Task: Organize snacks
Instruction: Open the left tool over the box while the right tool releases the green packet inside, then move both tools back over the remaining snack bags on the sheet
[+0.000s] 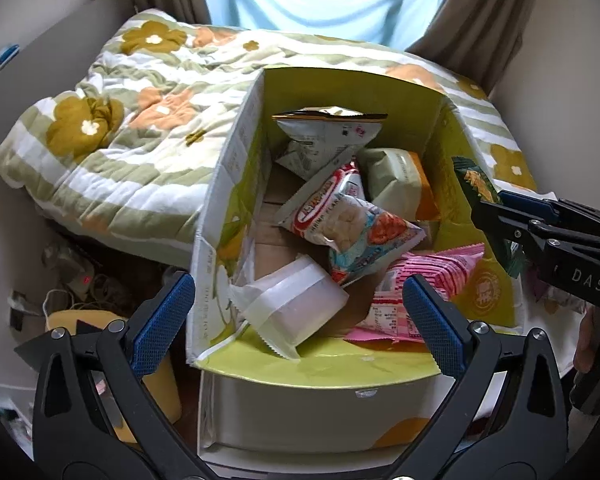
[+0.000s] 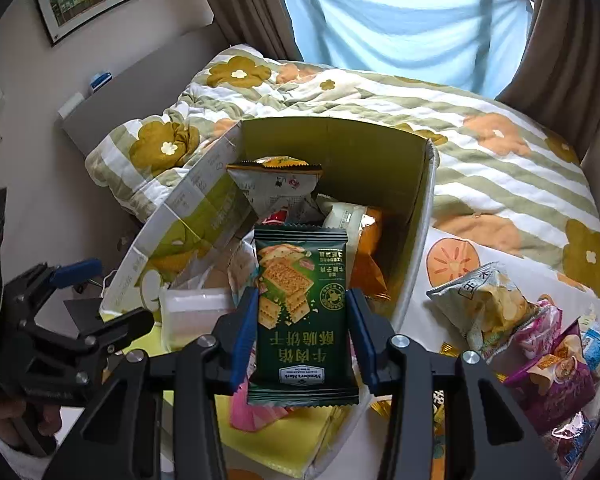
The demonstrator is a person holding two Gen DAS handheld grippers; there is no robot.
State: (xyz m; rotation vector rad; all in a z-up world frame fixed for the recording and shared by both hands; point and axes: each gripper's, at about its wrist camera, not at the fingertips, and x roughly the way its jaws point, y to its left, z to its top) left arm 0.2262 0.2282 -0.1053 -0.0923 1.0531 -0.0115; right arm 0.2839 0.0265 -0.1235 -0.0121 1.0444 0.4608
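An open green-lined cardboard box (image 1: 340, 84) holds several snack packets: a white chip bag (image 1: 328, 136), a shrimp-flake bag (image 1: 352, 224), a pink wafer pack (image 1: 416, 288) and a white wrapped tub (image 1: 296, 304). My left gripper (image 1: 300, 320) is open and empty over the box's near edge. My right gripper (image 2: 302, 336) is shut on a dark green cracker packet (image 2: 300, 312), held above the box (image 2: 340, 136). The right gripper (image 1: 496, 208) shows at the box's right wall in the left wrist view, with the green packet (image 1: 476, 184).
The box sits against a flowered quilt (image 1: 112, 120) on a bed. Several loose snack bags (image 2: 520, 328) lie on the surface right of the box. Cables and a power strip (image 1: 80, 280) lie on the floor at left. Curtains (image 2: 400, 8) hang behind.
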